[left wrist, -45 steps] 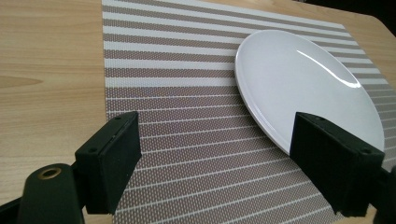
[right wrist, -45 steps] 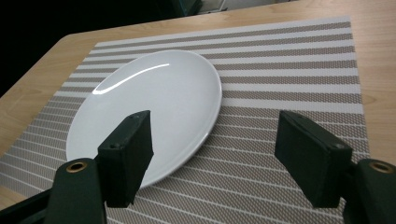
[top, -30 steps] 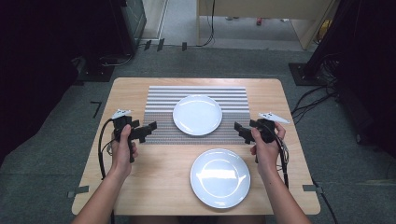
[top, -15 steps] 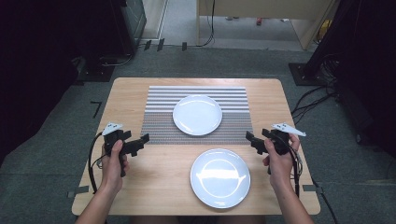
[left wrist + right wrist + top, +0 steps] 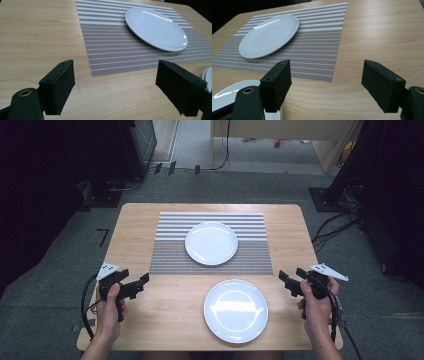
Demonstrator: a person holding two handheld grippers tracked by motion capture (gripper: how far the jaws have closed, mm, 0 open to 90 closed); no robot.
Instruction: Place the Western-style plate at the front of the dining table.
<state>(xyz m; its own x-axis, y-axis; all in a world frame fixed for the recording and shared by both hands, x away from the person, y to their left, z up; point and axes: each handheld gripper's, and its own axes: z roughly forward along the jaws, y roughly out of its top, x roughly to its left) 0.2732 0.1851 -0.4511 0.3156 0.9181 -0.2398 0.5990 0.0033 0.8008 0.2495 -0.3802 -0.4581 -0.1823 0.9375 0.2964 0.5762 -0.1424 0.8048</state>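
Two grippers in my hands, both with jaws wide apart and nothing between; left gripper point(image 5: 141, 283) over table's point(image 5: 140, 220) left edge, right gripper point(image 5: 287, 282) over right edge; near plate point(image 5: 235, 310) on bare wood between them; beyond, far plate point(image 5: 211, 243) sits on striped placemat point(image 5: 250, 251).
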